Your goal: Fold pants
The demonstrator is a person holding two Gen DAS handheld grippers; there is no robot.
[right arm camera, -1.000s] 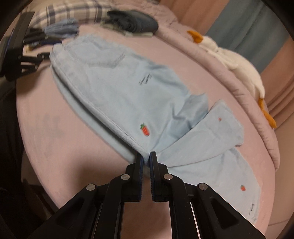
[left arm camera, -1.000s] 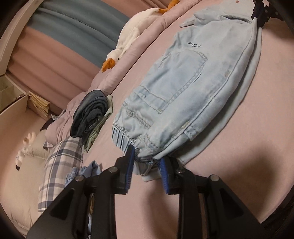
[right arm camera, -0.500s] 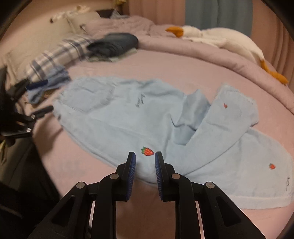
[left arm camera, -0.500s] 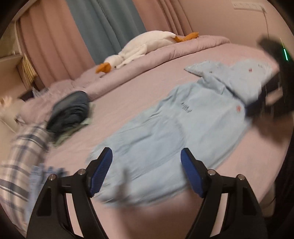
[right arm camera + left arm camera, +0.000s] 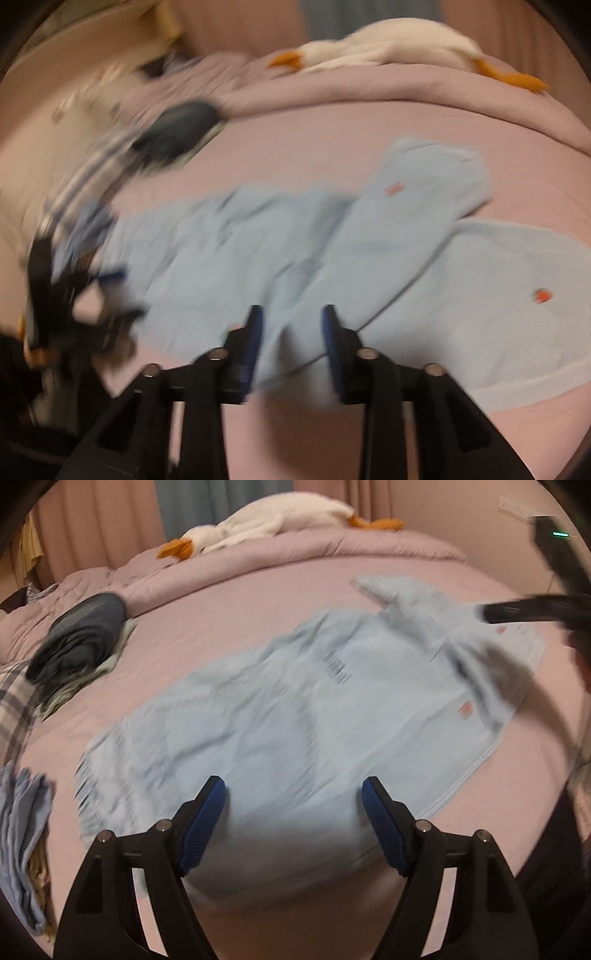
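The pink bed carries the pale blue pants, spread flat with one leg crossed over the other. The left gripper hangs wide open and empty above them; the right gripper is opening, nothing between its pads. Likely risk: that crossed leg gets trapped, making the next fold crooked

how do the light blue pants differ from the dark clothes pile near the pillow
The light blue pants lie spread nearly flat across the middle of the bed, one leg crossed over the other; the dark folded pile sits compact and stacked at the bed's far side. The pants carry small red motifs; the pile looks plain. Both rest on the pink sheet, ungripped.
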